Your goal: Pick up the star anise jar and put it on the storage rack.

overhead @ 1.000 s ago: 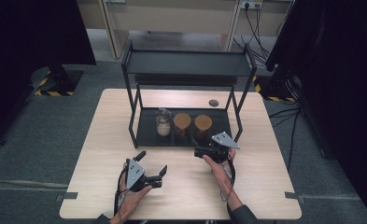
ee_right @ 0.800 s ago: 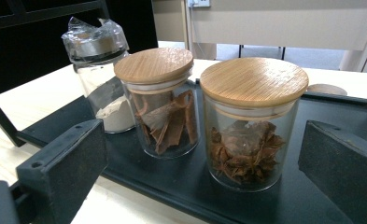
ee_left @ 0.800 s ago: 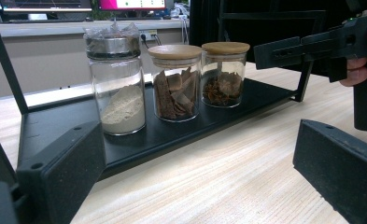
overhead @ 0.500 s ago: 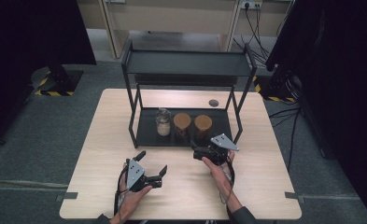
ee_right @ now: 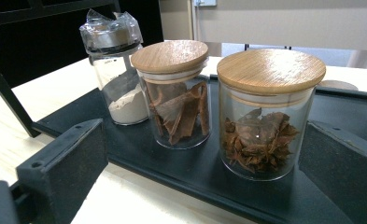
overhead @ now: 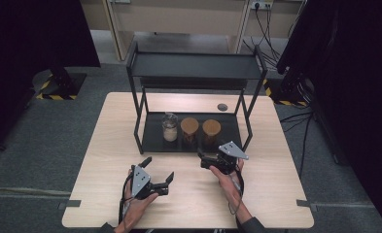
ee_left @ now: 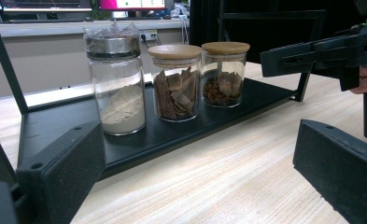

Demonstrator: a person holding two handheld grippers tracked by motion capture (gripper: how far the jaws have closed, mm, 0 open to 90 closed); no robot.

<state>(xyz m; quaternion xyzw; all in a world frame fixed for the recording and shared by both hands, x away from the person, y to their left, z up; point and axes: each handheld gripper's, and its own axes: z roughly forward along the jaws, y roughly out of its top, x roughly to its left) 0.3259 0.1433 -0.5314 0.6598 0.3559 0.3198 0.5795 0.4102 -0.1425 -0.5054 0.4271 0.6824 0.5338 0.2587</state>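
Glass jars, three in a row, stand on the bottom tray of the black rack (overhead: 249,127) at the desk's (overhead: 286,194) far half. Right claw (overhead: 201,160) jaws spread wide, empty, aimed at the rightmost jar (ee_right: 265,116), the star-anise one with a bamboo lid; jaw tips reach just short of the tray edge, not touching the glass. Left claw (overhead: 165,180) also wide and empty, resting low near the desk's front. Cinnamon jar (ee_right: 179,93) and powder jar (ee_right: 120,74) untouched. Judgement: approach phase only. Grasp, lift and placement all remain; nothing has left the tray.
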